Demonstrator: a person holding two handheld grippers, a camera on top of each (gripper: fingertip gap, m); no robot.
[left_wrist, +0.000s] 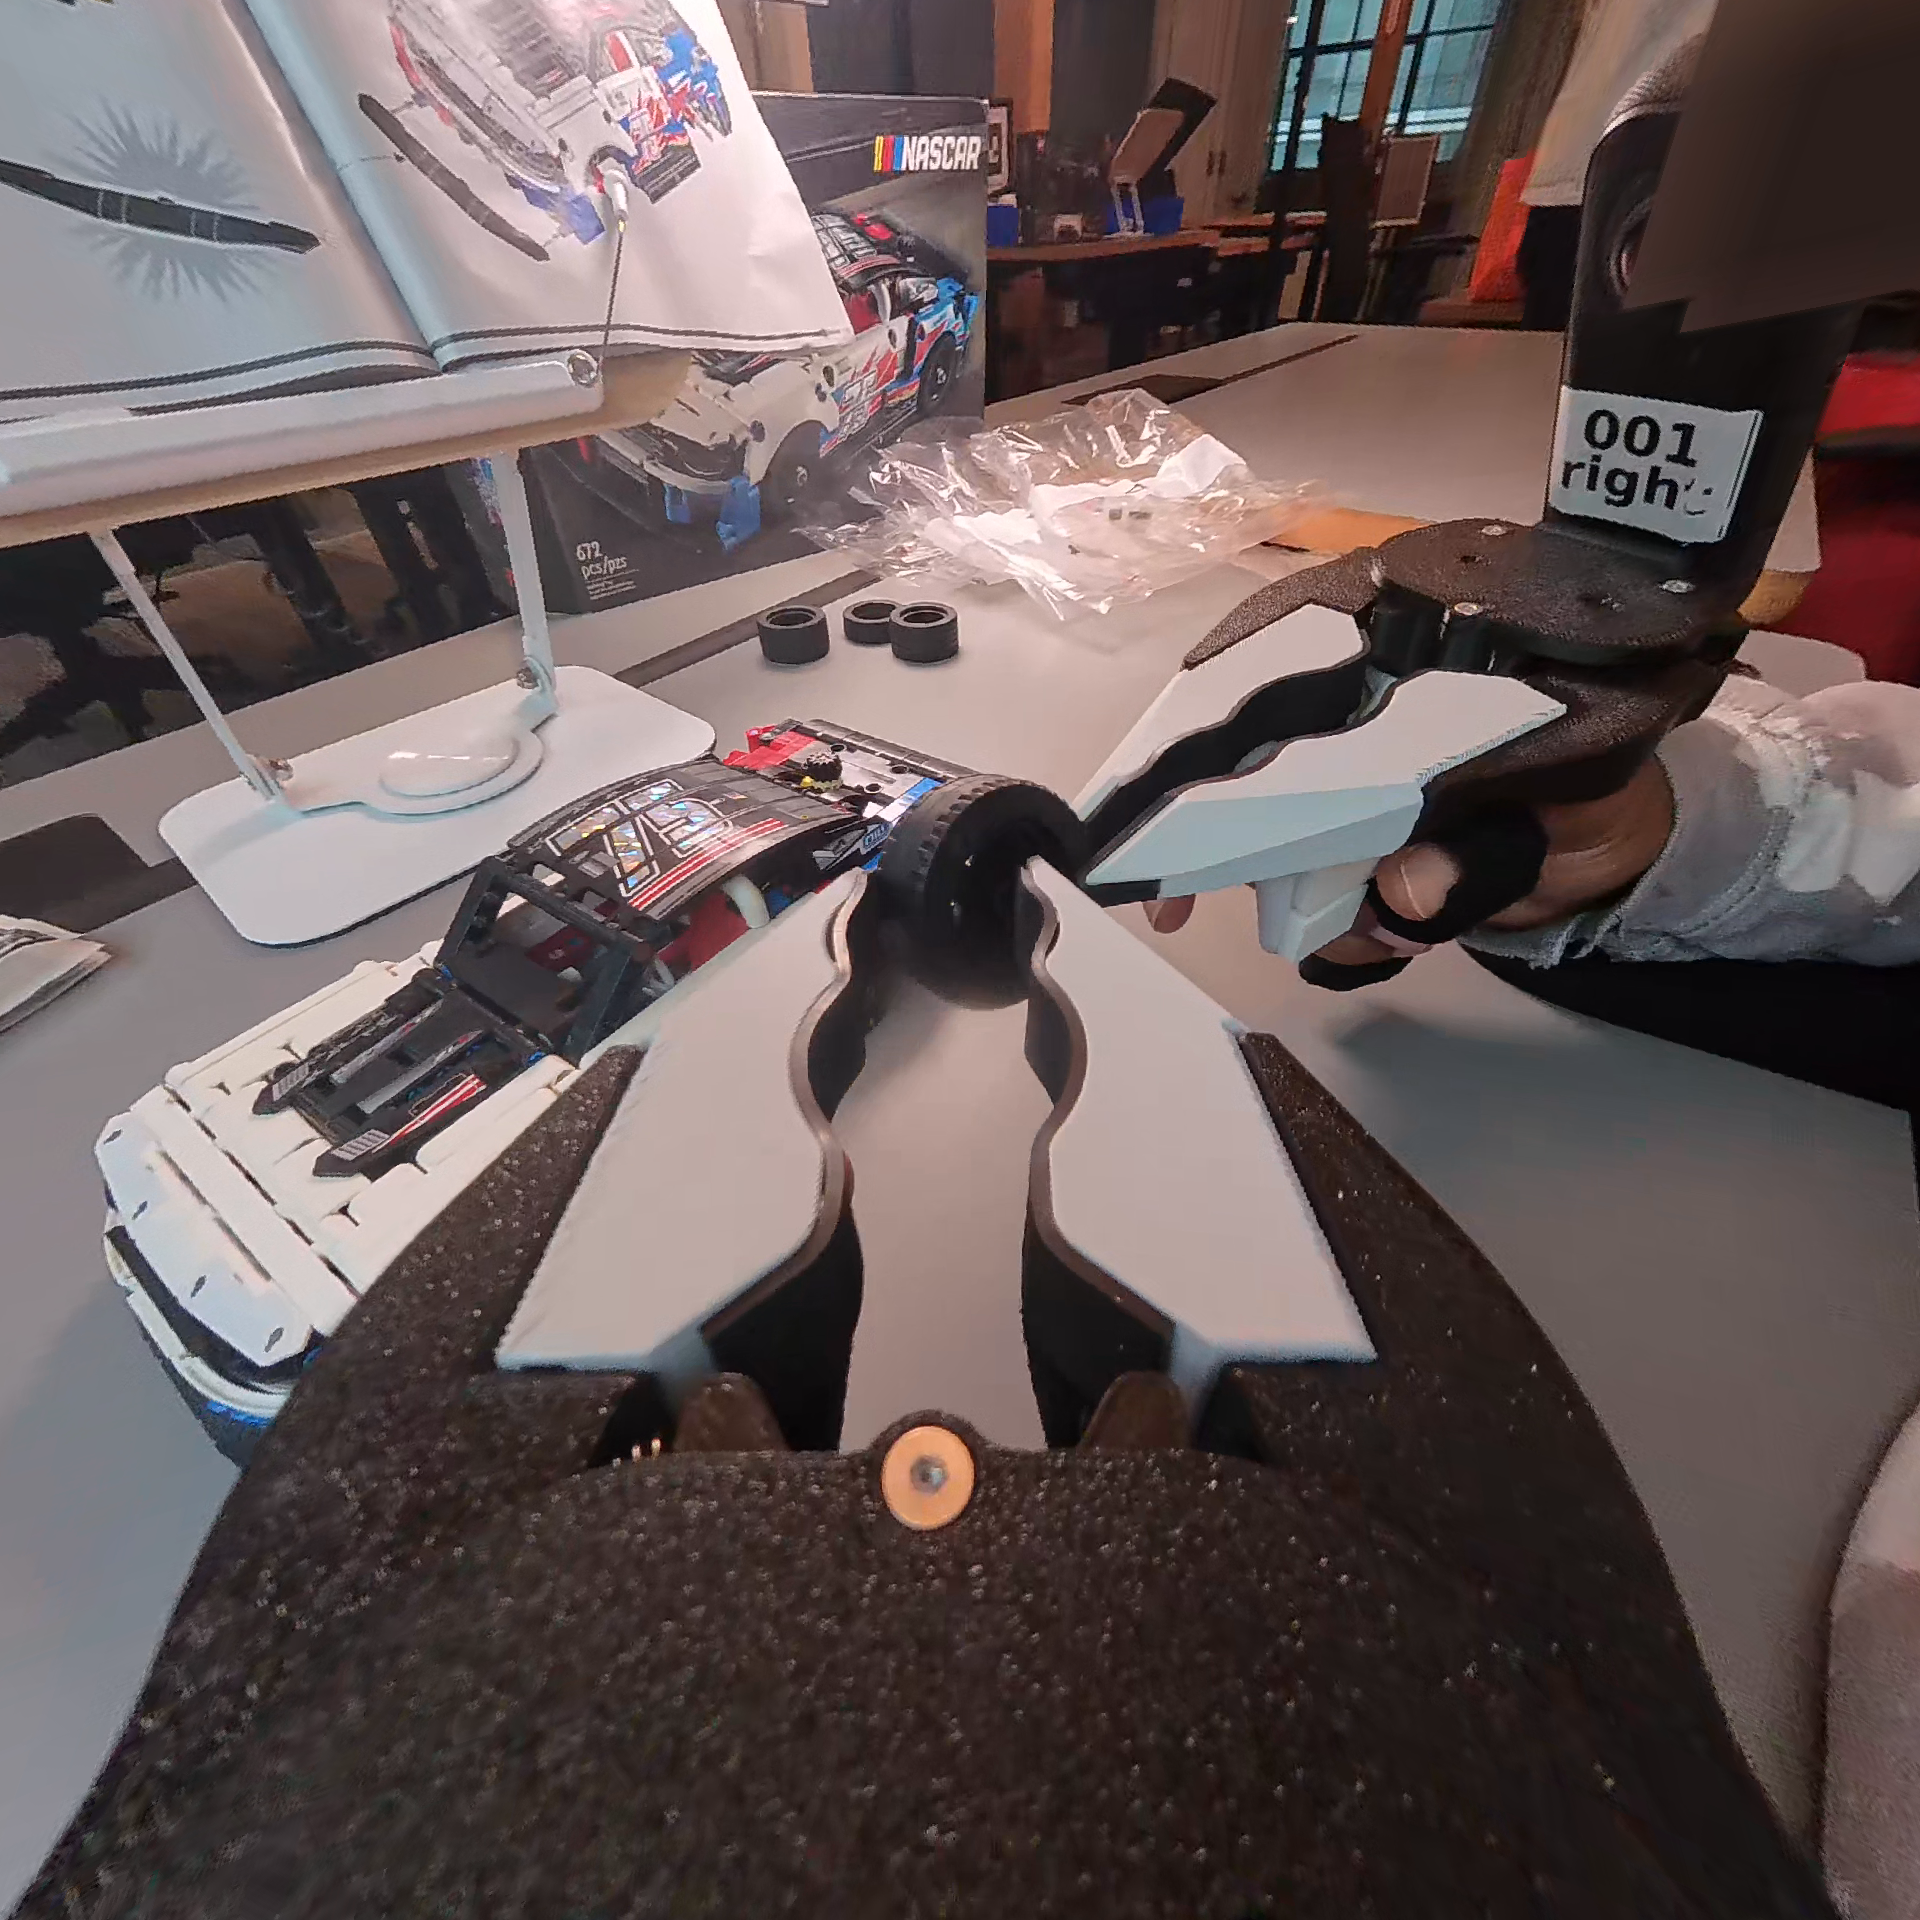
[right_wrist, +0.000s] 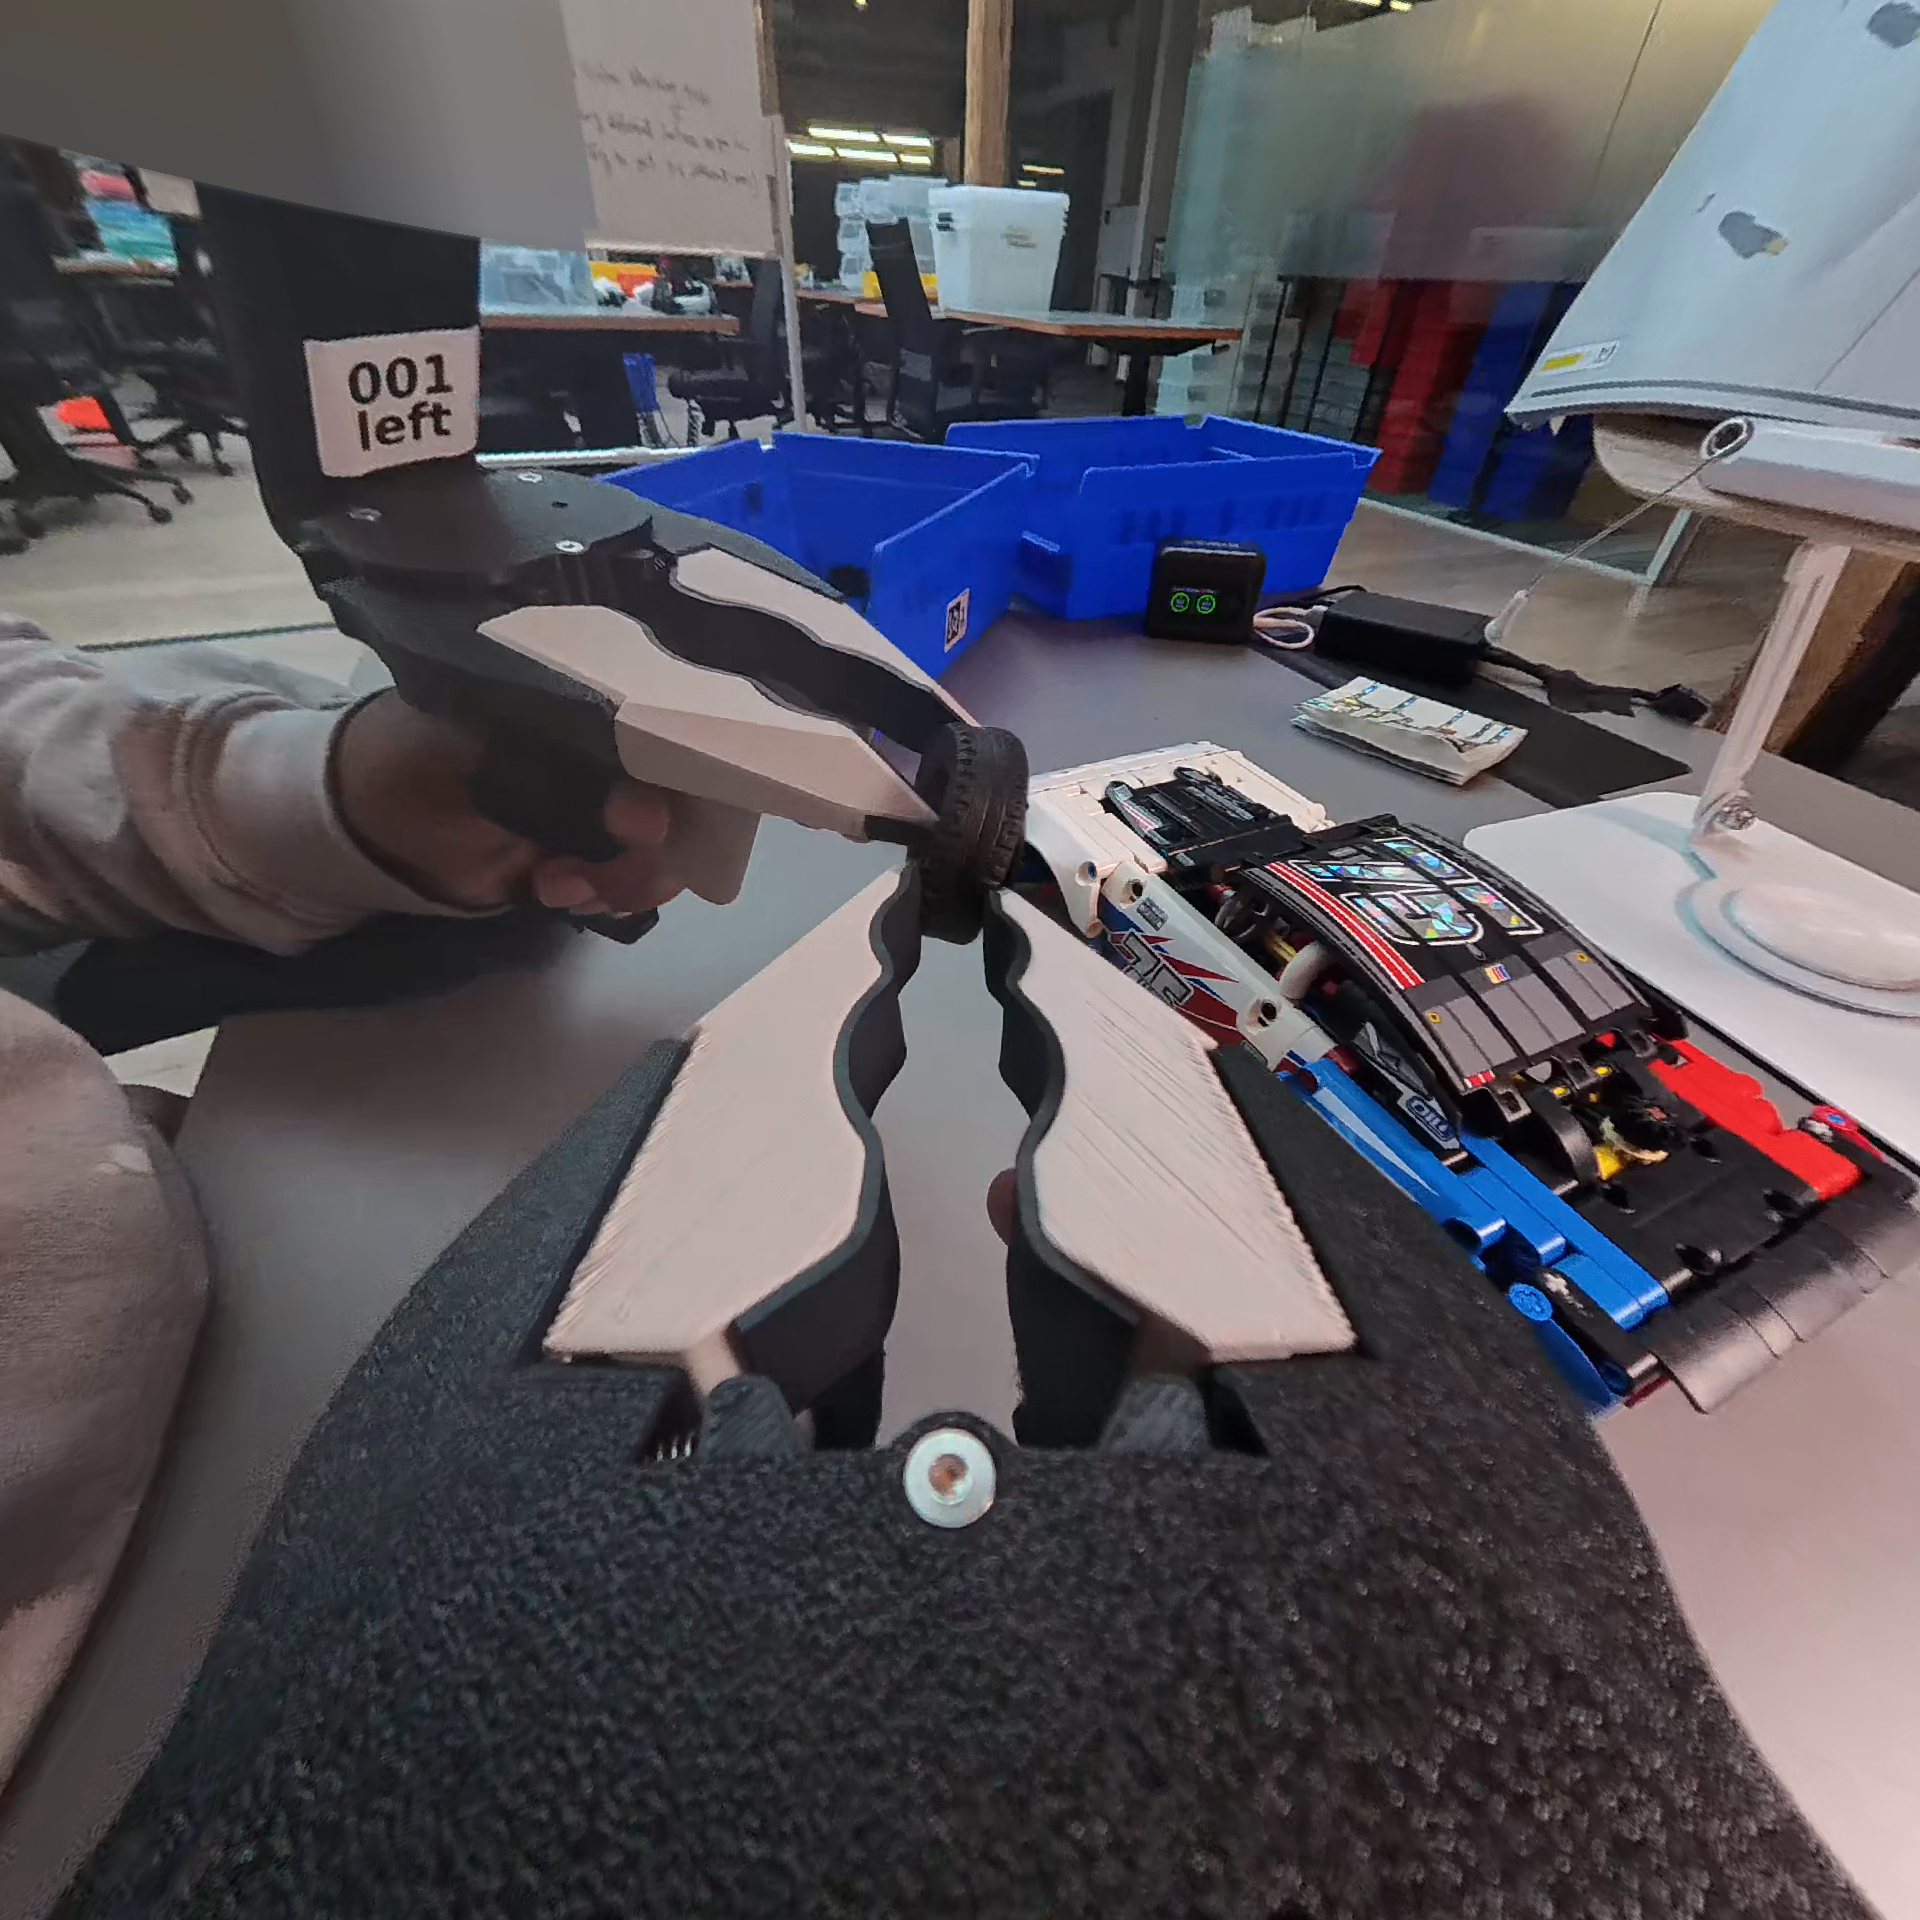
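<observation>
A black wheel (left_wrist: 940, 847) is held in the air between both grippers, just beside a brick-built race car (left_wrist: 416, 1049) that lies on the grey table (left_wrist: 1507, 1195). My left gripper (left_wrist: 951, 883) is shut on the wheel, one fingertip on each side. My right gripper (left_wrist: 1083, 852) comes in from the right and its tips pinch the wheel's edge. In the right wrist view the right gripper (right_wrist: 954, 899) is shut on the lower part of the wheel (right_wrist: 982, 790), the left gripper (right_wrist: 920, 816) clamps it from the left, and the car (right_wrist: 1403, 997) lies to the right.
Three loose black tyres (left_wrist: 862, 629) lie behind the car, with clear plastic bags (left_wrist: 1070, 499) and the set's box (left_wrist: 831, 343) beyond. A white book stand (left_wrist: 416, 769) holds an open instruction booklet. Blue bins (right_wrist: 1039, 499), a small black device (right_wrist: 1203, 587) and a folded sheet (right_wrist: 1408, 727) sit farther off.
</observation>
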